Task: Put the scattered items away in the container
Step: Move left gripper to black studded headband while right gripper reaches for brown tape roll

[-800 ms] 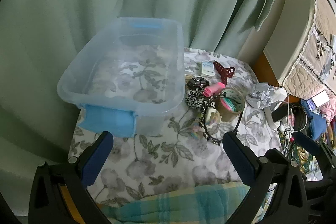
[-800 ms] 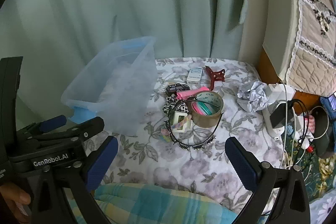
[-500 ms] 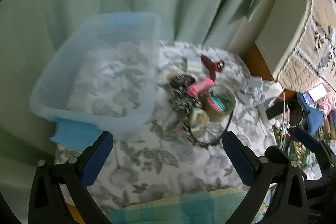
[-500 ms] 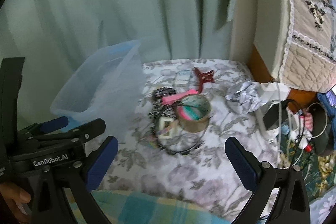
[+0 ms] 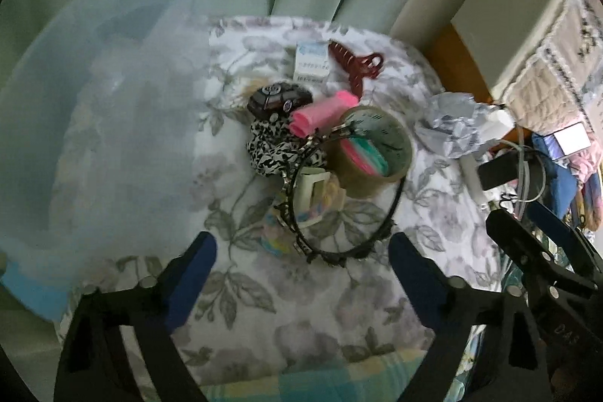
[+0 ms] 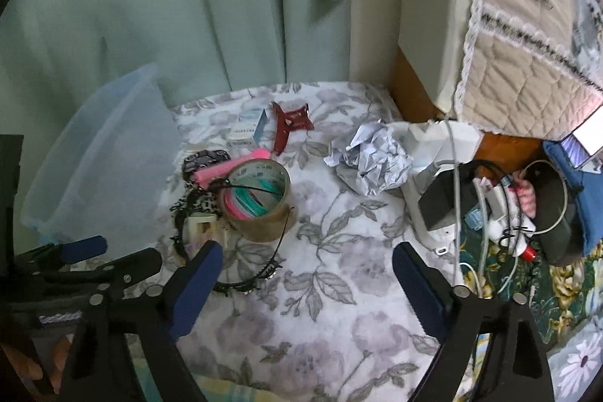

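A clear plastic bin (image 5: 94,123) with blue handles stands at the left on a floral cloth (image 5: 264,289); it also shows in the right wrist view (image 6: 101,153). Beside it lies a pile: a brown tape roll (image 5: 371,153), a pink roller (image 5: 324,112), a black beaded headband (image 5: 339,251), a black-and-white scrunchie (image 5: 269,147), a dark toy car (image 5: 280,98), a red hair claw (image 5: 354,63) and a small white box (image 5: 311,61). My left gripper (image 5: 303,270) is open and empty, just short of the headband. My right gripper (image 6: 303,274) is open and empty, right of the tape roll (image 6: 256,198).
Crumpled paper (image 6: 371,162) lies right of the pile. A white charger, cables and a power strip (image 6: 490,210) crowd the right edge. Green curtains (image 6: 188,6) hang behind. A quilted cover (image 6: 527,25) drapes furniture at the far right.
Both grippers have moved right and closer to the pile of items. The bin has slid toward the left edge of both views. Both grippers stay open.
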A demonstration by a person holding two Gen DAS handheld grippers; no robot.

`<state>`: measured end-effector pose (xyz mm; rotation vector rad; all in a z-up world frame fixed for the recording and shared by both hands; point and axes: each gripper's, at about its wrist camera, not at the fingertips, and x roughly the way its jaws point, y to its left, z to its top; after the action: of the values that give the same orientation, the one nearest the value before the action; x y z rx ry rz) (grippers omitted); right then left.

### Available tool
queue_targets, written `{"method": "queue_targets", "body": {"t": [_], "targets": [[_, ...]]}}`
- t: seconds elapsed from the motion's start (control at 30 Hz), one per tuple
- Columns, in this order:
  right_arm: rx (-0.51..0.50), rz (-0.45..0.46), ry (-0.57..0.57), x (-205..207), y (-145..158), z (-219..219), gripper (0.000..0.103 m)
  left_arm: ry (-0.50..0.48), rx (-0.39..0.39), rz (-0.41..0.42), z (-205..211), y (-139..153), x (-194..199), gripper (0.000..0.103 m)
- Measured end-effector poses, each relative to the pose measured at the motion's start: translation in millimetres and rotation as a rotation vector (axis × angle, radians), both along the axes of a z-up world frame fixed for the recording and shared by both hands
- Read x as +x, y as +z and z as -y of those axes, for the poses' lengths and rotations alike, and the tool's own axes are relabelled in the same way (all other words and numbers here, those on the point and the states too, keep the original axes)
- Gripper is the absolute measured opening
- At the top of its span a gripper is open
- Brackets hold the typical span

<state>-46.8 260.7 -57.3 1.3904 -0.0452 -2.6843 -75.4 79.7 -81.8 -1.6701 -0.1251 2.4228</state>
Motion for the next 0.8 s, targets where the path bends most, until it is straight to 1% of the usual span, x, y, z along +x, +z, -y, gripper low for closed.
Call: {"method": "queue_targets", "body": {"t": [0.17,0.27,0.3,0.33,0.37,0.43,0.47,0.53,0.57,0.67,0.73,0.8], "targets": [[-0.011,0.032,0.007,-21.9,-21.1,3.6,0.083,-0.008,-0.021,0.033,-5.2,-22.8,-18.1,0.081],[-0.02,0.052,0.016,-36.1,-32.1,6.2,0.081,-0.019,-0.019,0.074,-8.9,-39.1,-27.2,0.073],[-0.023,0.057,0.022,-41.1,-35.8,7.7,0.08,-0.022,-0.018,0.085,-9.3,-43.7,-29.6,0.069],[-0.027,0.061,0.027,-45.0,-38.6,8.3,0.079,-0.025,-0.031,0.088,-10.6,-47.3,-31.1,0.063],[-0.034,0.068,0.031,-48.9,-41.7,9.0,0.077,-0.033,-0.044,0.087,-12.6,-50.7,-32.4,0.06],[-0.046,0.084,0.033,-57.3,-48.4,10.7,0.074,-0.046,-0.031,0.1,-14.9,-58.0,-34.9,0.052],[-0.048,0.09,0.035,-61.9,-52.1,12.0,0.072,-0.046,-0.026,0.108,-15.1,-61.1,-36.5,0.052],[-0.047,0.098,0.043,-71.5,-59.0,15.3,0.068,-0.038,-0.03,0.11,-13.6,-65.4,-39.1,0.044],[-0.047,0.099,0.046,-76.5,-61.9,17.1,0.066,-0.032,-0.031,0.112,-12.1,-67.2,-40.5,0.042],[-0.06,0.096,0.051,-90.2,-67.6,20.8,0.058,-0.014,-0.014,0.106,-6.3,-69.2,-44.6,0.038],[-0.063,0.099,0.053,-99.3,-72.0,22.9,0.052,-0.017,-0.026,0.091,-5.8,-69.9,-47.1,0.036],[-0.068,0.104,0.052,-108.4,-77.3,24.8,0.042,-0.021,-0.022,0.091,-5.9,-72.7,-49.9,0.035]]}}
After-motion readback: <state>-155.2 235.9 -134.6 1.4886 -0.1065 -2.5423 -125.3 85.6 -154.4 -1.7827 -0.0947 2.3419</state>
